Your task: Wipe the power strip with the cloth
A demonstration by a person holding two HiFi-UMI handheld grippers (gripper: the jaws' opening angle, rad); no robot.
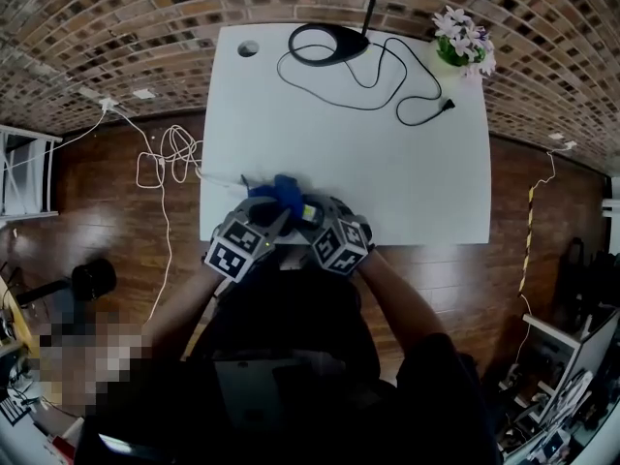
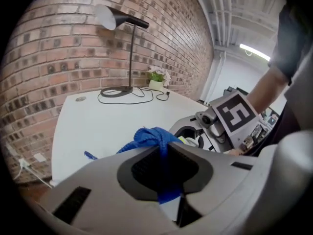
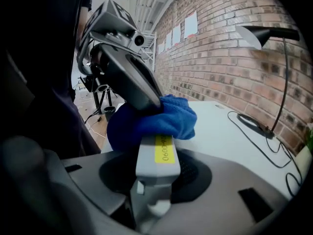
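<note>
A blue cloth is pinched in my left gripper, whose jaws are shut on it. In the right gripper view the cloth lies bunched over the far end of a grey power strip with a yellow label. My right gripper is shut on the strip's near end. In the head view both grippers, left and right, meet over the cloth at the near edge of the white table. The strip is mostly hidden there.
A black desk lamp with its black cable stands at the table's far side. A potted flower sits at the far right corner. White cables lie on the wooden floor to the left. Brick wall behind.
</note>
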